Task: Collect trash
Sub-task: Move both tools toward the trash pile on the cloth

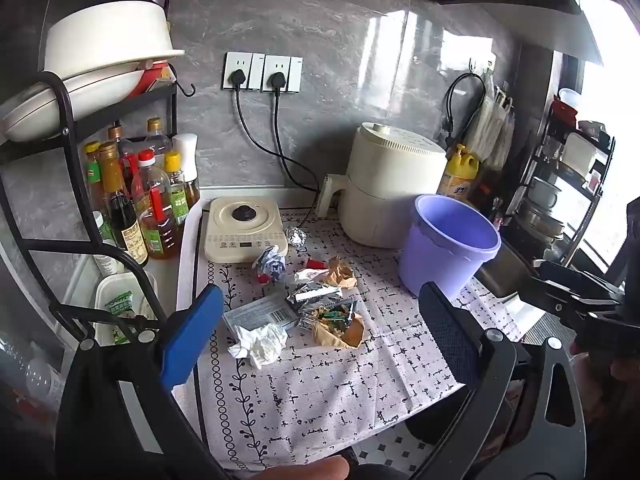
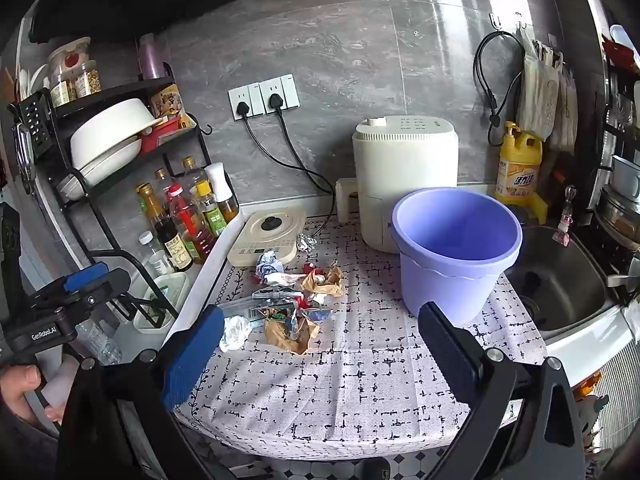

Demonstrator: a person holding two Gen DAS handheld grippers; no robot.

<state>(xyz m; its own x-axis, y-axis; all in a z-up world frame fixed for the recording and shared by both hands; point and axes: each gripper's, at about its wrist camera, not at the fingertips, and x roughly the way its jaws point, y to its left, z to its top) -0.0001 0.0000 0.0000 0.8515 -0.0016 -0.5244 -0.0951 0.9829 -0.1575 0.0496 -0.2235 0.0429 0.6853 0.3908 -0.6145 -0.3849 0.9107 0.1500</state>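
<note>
A pile of trash lies on the patterned tablecloth point(image 1: 320, 392): a crumpled white tissue point(image 1: 262, 344), brown paper scraps point(image 1: 342, 332), a grey flat packet point(image 1: 260, 312), a crumpled blue-white paper point(image 1: 272, 264) and a foil ball point(image 1: 295, 236). An empty purple bucket point(image 1: 448, 248) stands upright to the right of the pile. My left gripper point(image 1: 320, 296) hovers open in front of the pile, nothing between its fingers. In the right wrist view my right gripper point(image 2: 322, 314) is open too, facing the same pile point(image 2: 292, 308) and the bucket point(image 2: 456, 248). Neither touches any trash.
A cream induction cooker point(image 1: 244, 228) and a white air fryer point(image 1: 392, 188) stand behind the trash, with cords to wall sockets. A black rack with sauce bottles point(image 1: 152, 204) fills the left. A metal sink point(image 2: 560, 284) lies right of the bucket. A hand point(image 2: 20, 392) holds the left gripper.
</note>
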